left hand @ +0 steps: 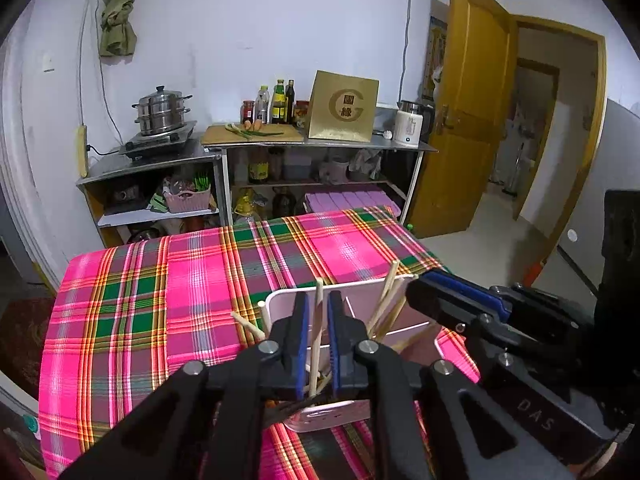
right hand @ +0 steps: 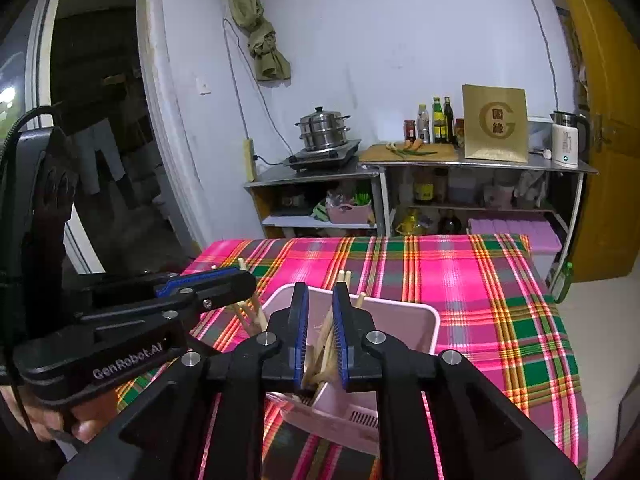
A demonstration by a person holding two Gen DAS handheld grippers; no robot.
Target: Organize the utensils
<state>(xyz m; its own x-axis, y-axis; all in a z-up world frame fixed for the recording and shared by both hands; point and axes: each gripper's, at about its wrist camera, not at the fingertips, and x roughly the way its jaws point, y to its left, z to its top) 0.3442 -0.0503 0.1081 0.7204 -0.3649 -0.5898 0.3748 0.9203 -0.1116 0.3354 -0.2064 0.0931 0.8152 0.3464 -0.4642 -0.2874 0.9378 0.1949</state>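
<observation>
**Both claws over pink utensil caddy, chopsticks inside**

L gripper (left hand: 318,344) is hovering over the pink plastic holder (left hand: 360,300), a boxy, smooth-walled caddy w/ rounded corners and slotted vents low on its near side. Its blue ribbed pads are sitting a narrow gap apart, w/ one pale wooden chopstick (left hand: 318,320) standing upright betw them; can't tell if pads are actually pinching it or just flanking it. More thin round chopsticks (left hand: 386,300) are leaning out fanwise to the right of the claw, another poking out to its left.

R gripper (right hand: 320,336) is hanging over the same holder (right hand: 404,320), jaws slightly apart, blue pads flanking a bundle of wooden sticks (right hand: 320,354) in the compartment below; contact not clear. A few more sticks (right hand: 250,314) are leaning just left of this claw, beneath the other gripper's black matte linkage.

Holder is resting on a table w/ a glossy pink/green/orange plaid cloth (right hand: 500,300), which is stretching away ahead of both claws. Beyond it, a steel steamer pot (right hand: 323,130) is sitting on a metal shelf unit.
</observation>
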